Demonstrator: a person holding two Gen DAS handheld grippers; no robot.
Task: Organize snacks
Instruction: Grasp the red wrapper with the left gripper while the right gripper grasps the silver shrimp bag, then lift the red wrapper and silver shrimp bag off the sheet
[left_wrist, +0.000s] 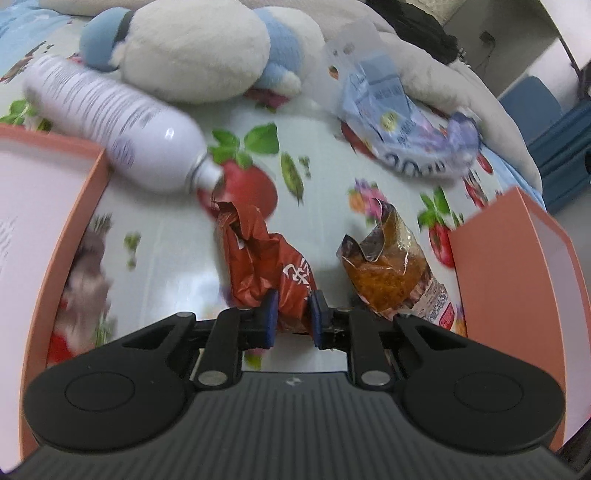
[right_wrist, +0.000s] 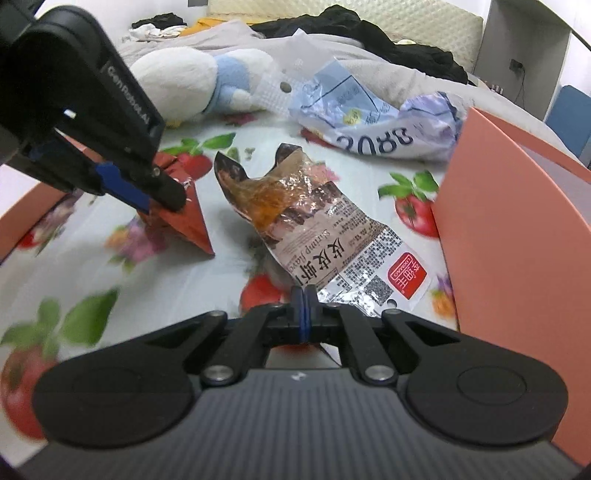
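Note:
A crumpled red snack packet (left_wrist: 266, 258) sits between the blue pads of my left gripper (left_wrist: 291, 314), which is shut on its lower end. From the right wrist view, that left gripper (right_wrist: 162, 199) reaches in from the upper left and pinches the red packet (right_wrist: 188, 225) above the fruit-print sheet. My right gripper (right_wrist: 303, 295) has its pads pressed together on the near edge of a clear-and-silver shrimp snack packet (right_wrist: 314, 225). The same shrimp packet (left_wrist: 388, 266) shows orange snacks inside and lies just right of the red one.
An orange box wall (left_wrist: 62, 221) stands at the left and another orange box (left_wrist: 517, 277) (right_wrist: 517, 221) at the right. A white bottle (left_wrist: 110, 114) lies beyond the left box. A plush toy (left_wrist: 195, 48) and a large blue-white bag (left_wrist: 406, 122) (right_wrist: 369, 118) lie farther back.

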